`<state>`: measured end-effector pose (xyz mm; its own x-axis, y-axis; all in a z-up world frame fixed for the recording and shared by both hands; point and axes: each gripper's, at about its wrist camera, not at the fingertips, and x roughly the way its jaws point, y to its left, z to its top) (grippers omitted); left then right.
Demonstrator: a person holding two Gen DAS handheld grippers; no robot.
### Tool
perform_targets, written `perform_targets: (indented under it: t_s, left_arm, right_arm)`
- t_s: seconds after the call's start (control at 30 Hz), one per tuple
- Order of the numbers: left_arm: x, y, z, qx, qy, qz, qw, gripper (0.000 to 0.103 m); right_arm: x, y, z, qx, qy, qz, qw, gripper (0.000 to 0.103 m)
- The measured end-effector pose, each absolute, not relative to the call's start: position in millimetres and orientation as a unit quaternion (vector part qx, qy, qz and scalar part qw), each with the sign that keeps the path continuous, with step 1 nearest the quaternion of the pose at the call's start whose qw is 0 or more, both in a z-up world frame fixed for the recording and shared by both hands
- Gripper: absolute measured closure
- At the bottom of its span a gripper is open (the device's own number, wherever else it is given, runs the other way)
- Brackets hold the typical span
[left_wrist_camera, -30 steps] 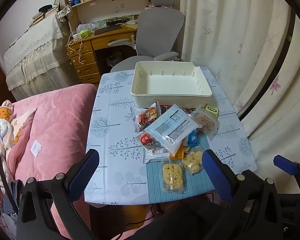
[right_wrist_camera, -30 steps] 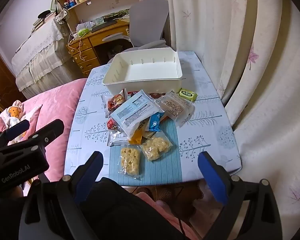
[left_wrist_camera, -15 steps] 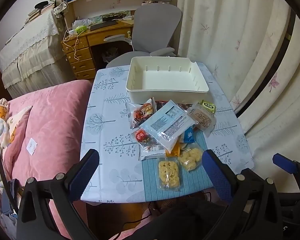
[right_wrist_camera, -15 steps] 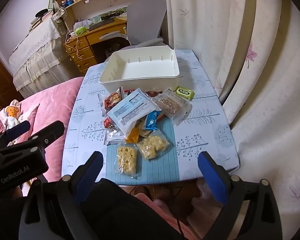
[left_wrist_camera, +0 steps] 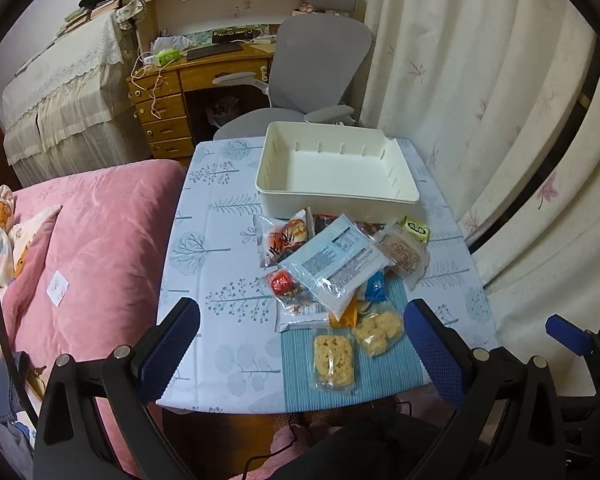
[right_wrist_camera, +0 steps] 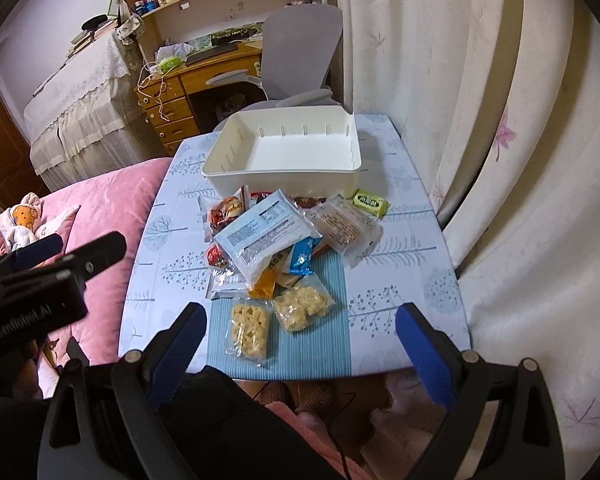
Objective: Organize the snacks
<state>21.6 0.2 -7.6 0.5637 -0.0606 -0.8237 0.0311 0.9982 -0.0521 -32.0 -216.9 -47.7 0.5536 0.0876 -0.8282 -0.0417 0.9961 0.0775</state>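
Observation:
A pile of packaged snacks lies on the small table in front of an empty white bin (left_wrist_camera: 336,196) (right_wrist_camera: 284,178). On top is a large pale blue packet (left_wrist_camera: 336,264) (right_wrist_camera: 266,236). Two clear packs of yellow puffed cakes (left_wrist_camera: 334,356) (right_wrist_camera: 250,330) sit nearest me on a blue striped mat. A small green packet (right_wrist_camera: 371,203) lies to the right. My left gripper (left_wrist_camera: 302,334) and right gripper (right_wrist_camera: 300,326) both hover open above the near table edge, holding nothing. The left gripper's body (right_wrist_camera: 40,288) shows at the left of the right wrist view.
The table (left_wrist_camera: 204,264) wears a pale tree-print cloth. A pink bed (left_wrist_camera: 92,240) presses against its left side, curtains (left_wrist_camera: 500,120) hang at the right. A grey office chair (left_wrist_camera: 312,76) and a wooden desk stand behind the bin. A person's dark-clad lap lies below the table edge.
Both views have drawn back and up slightly, so the table and snacks look a bit smaller and farther. Both grippers stay open. No snack has moved.

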Motion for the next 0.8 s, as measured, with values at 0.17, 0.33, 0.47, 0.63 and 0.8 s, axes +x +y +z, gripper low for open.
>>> perform_targets:
  t_s: [0.17, 0.33, 0.47, 0.63, 0.8]
  left_arm:
    - [25, 7, -9, -0.021, 0.473, -0.025, 0.88, 0.001]
    - [27, 20, -11, -0.031, 0.48, -0.022, 0.876, 0.001]
    - [31, 27, -14, -0.032, 0.491, -0.025, 0.87, 0.001]
    - [34, 33, -23, -0.011, 0.494, -0.028, 0.869, 0.001]
    - [38, 41, -39, -0.002, 0.509, -0.05, 0.859, 0.001]
  right_arm:
    - [-30, -214, -43, 0.015, 0.466, 0.037, 0.884, 0.007]
    - [-31, -206, -37, -0.005, 0.45, 0.043, 0.892, 0.007]
    - [-31, -198, -37, -0.02, 0.441, 0.046, 0.896, 0.007]
    - [-31, -186, -41, -0.05, 0.43, 0.045, 0.9, 0.007]
    - [-31, -174, -55, -0.07, 0.434, 0.04, 0.897, 0.007]
